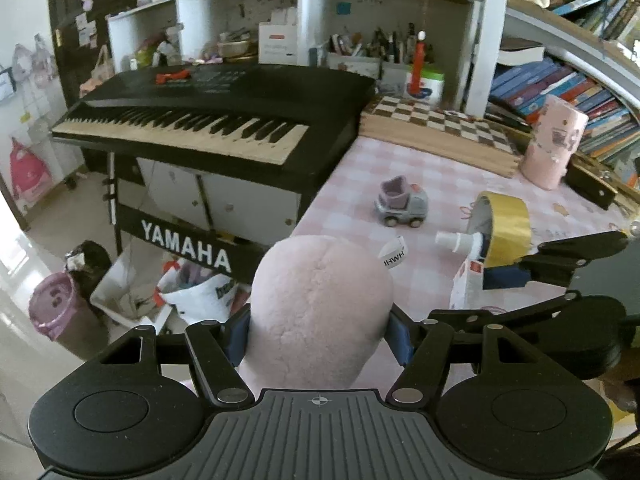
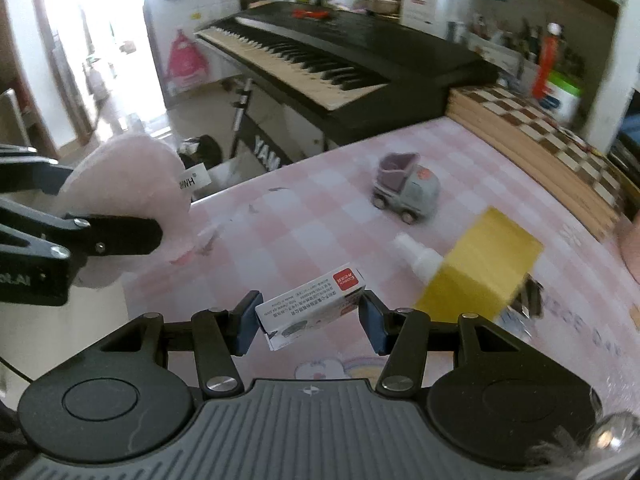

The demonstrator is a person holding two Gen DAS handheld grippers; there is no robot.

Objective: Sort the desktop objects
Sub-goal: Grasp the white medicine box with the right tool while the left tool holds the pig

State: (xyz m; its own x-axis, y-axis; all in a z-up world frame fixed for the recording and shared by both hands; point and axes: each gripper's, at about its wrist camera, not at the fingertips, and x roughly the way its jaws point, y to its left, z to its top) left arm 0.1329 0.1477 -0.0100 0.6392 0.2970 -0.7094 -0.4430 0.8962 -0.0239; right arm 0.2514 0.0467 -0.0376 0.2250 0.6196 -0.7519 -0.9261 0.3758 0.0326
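**Both grippers loaded above the pink-checked bench**

The left gripper [image 1: 320,332] has its blue-padded fingers [image 1: 400,338] clamped on either side of a soft, pale pink plush toy [image 1: 320,312]. The toy is rounded, with a white fabric label sticking out at its upper right. It is held at the bench's near left edge, partly over the floor, in front of the black electronic keyboard [image 1: 212,108] on its stand.

The right gripper [image 2: 310,318] has a small white cardboard box with a red corner label and printed text [image 2: 310,304] between its blue-padded fingers [image 2: 245,326]. The box sits tilted, its red end higher and to the right. The left pad touches the box's lower end and the right pad meets its upper end, so the fingers are closed on it. The box hangs just above the bench [image 2: 320,216], which is covered in a pink and white checked cloth.

On the bench beyond the box:
- A white spray bottle [image 2: 416,256] lies close to a roll of yellow tape [image 2: 480,264]; this view is blurred there, so contact cannot be judged.
- A small grey and lilac toy truck [image 2: 406,192] stands upright, well apart from both grippers.
- A wooden chequered board [image 1: 440,120] lies along the far edge, with a pale pink cylindrical container [image 1: 554,142] near it.
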